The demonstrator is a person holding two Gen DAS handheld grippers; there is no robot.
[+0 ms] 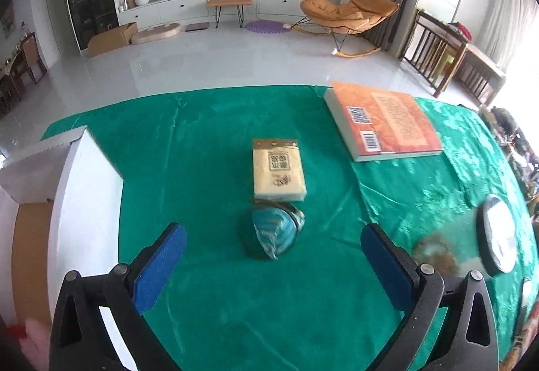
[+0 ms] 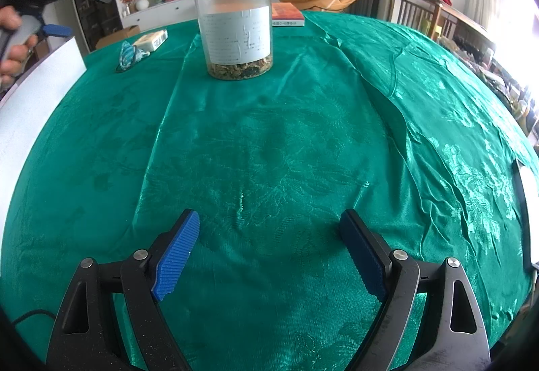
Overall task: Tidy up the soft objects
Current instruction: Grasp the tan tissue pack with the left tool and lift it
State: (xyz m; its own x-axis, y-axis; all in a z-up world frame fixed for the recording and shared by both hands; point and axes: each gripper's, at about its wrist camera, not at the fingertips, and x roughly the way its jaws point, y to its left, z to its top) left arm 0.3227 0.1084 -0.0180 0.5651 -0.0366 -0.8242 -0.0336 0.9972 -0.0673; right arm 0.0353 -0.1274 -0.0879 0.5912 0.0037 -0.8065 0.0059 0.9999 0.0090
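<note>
The left gripper stands with jaws wide apart, nothing between them. The blue pouch lies on the green tablecloth just ahead, long axis running away from the camera, near end pointed (touching the tissue pack beyond). The right gripper is likewise spread and empty above bare cloth.

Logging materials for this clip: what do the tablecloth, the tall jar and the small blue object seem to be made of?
Tablecloth: glossy woven fabric, satin-like; sheen, creases, floral weave.
Jar: clear plastic, probably; translucent wall, dark lid, paper label.
Small blue object: looks like soft cloth or a crinkly wrapper; streaked folds, too blurred to settle.
</note>
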